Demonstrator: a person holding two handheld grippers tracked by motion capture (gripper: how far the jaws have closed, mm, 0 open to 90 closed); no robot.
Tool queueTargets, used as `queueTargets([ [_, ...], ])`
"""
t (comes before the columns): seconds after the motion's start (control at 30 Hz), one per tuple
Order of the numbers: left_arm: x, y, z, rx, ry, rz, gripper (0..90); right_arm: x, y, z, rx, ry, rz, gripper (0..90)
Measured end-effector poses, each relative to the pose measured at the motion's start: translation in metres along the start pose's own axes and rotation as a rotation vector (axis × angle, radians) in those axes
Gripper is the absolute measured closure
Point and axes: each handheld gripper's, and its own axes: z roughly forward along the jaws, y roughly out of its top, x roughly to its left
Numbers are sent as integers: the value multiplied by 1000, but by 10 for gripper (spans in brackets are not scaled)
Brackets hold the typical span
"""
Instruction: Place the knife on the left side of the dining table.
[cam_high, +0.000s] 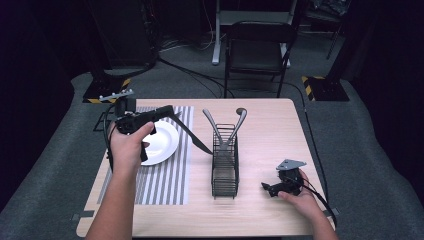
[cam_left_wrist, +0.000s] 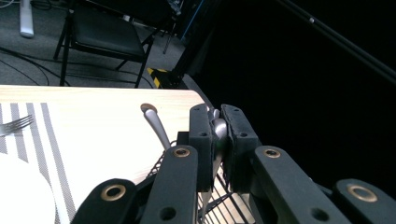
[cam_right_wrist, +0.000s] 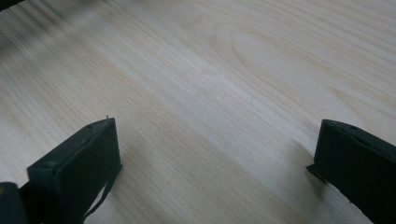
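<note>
A pale wooden table (cam_high: 270, 125) stood in a dark room, with a black folding chair (cam_high: 255, 47) beyond its far edge. The left gripper (cam_left_wrist: 215, 140) had its jaws pinched on the handle of a silver metal utensil (cam_left_wrist: 218, 128), which ran up between the pads. In the high view that gripper (cam_high: 202, 146) reached across from the left toward the black wire cutlery caddy (cam_high: 225, 167) at the table's middle. Two more silver utensils stood in the caddy, one handle (cam_high: 211, 125) leaning left, the other (cam_high: 240, 120) leaning right. So the gripped piece appeared to lie just left of the caddy's near-left rim, its long axis roughly upright; whether it was in the caddy could not be told.

Behind the left hand (cam_high: 129, 147) sat a round white plate (cam_high: 165, 145) on a grey-and-white striped placemat (cam_high: 170, 180), with a silver fork (cam_left_wrist: 16, 125) lying beside it.

The right gripper (cam_high: 270, 189) rested low near the front right, jaws spread wide over bare wood, holding nothing and well apart from the caddy.
</note>
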Motion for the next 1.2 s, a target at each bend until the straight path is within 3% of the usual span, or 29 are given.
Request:
queueTargets([
  [0.33, 16, 1, -12, -35, 31, -31, 836, 0, 0, 0, 0, 0, 0, 0],
  [0.57, 32, -6, -11, -29, 56, -74, 836, 0, 0, 0, 1, 3, 1, 0],
  [1.2, 63, -31, -12, -8, 128, -123, 835, 0, 0, 0, 0, 1, 0, 0],
])
